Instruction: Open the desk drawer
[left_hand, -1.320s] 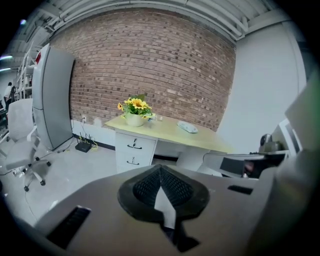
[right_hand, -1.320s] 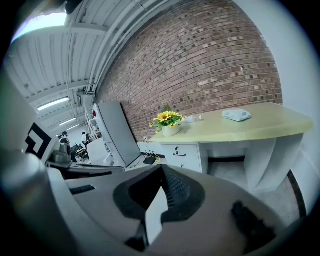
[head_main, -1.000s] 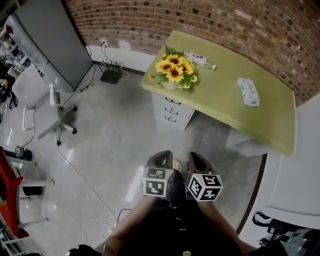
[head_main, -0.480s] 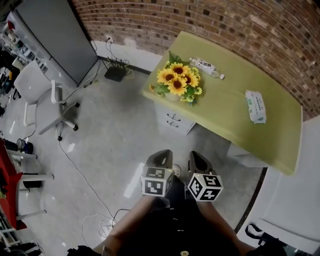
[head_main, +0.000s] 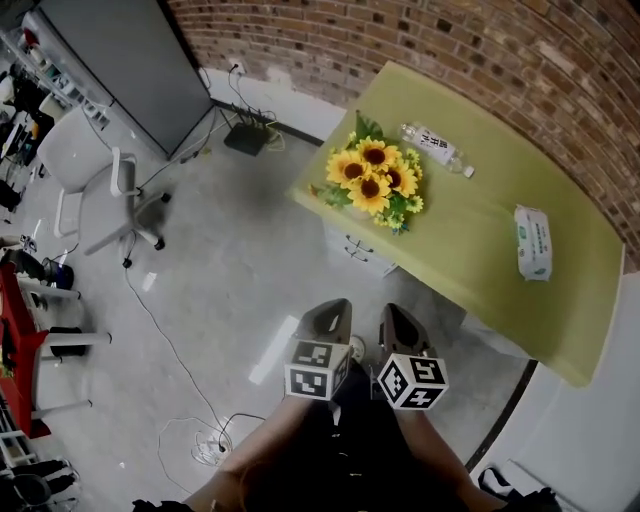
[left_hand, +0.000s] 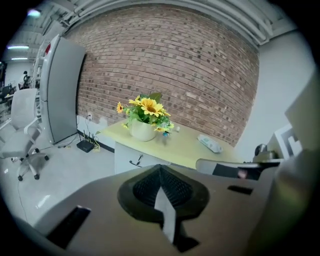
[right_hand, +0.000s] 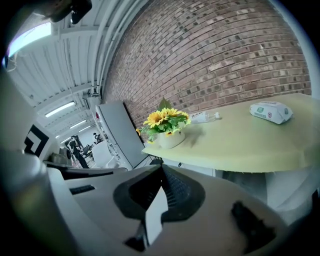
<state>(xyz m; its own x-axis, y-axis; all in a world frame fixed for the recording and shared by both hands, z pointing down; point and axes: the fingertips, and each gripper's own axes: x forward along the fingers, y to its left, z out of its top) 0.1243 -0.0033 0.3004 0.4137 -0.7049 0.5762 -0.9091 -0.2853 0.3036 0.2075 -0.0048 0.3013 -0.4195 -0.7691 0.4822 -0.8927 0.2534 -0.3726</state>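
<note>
Claws both stood pinched together, nothing between the jaws: the left claw (head_main: 330, 308) and right claw (head_main: 395, 312) hung side by side over the grey floor (head_main: 230, 280), well short of the bench (head_main: 480, 240). The white drawer unit (head_main: 358, 252), its drawers closed, sat under the bench's near-left corner beneath a pot of sunflowers (head_main: 375, 182). A water bottle (head_main: 437, 148) and a wipes pack (head_main: 533, 243) lay farther along.

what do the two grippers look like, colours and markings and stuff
The left gripper and right gripper both have smooth grey shells that taper toward the tip. Each carries a white cube printed with black square markers. The gripper views show black ribbed pads set in a dark spade-shaped recess. No cables show. The person wears dark clothing.
</note>
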